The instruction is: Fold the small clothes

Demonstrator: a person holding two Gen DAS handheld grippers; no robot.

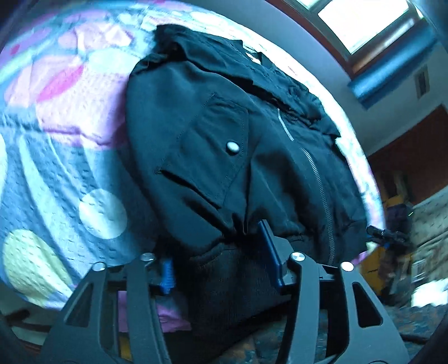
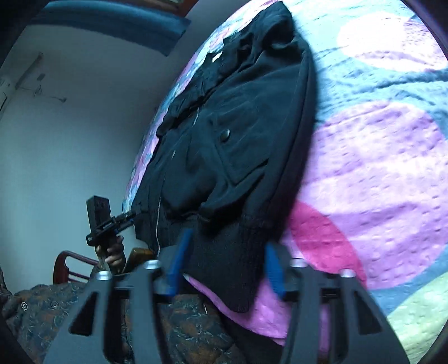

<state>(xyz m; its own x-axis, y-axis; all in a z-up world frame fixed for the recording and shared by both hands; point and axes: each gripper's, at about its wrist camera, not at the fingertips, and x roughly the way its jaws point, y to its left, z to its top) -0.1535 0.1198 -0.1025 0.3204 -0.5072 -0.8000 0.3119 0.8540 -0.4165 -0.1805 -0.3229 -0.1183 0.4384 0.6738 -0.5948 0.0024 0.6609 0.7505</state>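
Black jacket (image 1: 238, 156) is laid flat on the bed (image 1: 56, 156), hem at the near edge. Left gripper (image 1: 221, 260) and right gripper (image 2: 224, 260) straddle the ribbed hem, fingers apparently released, positioned for lifting into a fold.

A: Bedspread (image 1: 56, 156) is covering the bed, quilted, showing pink, lilac, grey-blue patches and pale circles.

B: Same in the right wrist view (image 2: 378, 145). Wall (image 2: 70, 145) behind is looking plain and pale, a thin cable or fitting hanging on it, too small to tell.

A: Window (image 1: 361, 19) is glaring bright up top, a reddish-brown frame running around it. Blue strip (image 1: 392, 75) is sitting under it on the wall.

B: Dark patterned fabric (image 2: 42, 313) is lying at the bed's near edge. Dark red rail (image 2: 67, 266) is poking up beside it.

A: Brown wooden panel (image 1: 406, 151) is standing at right.
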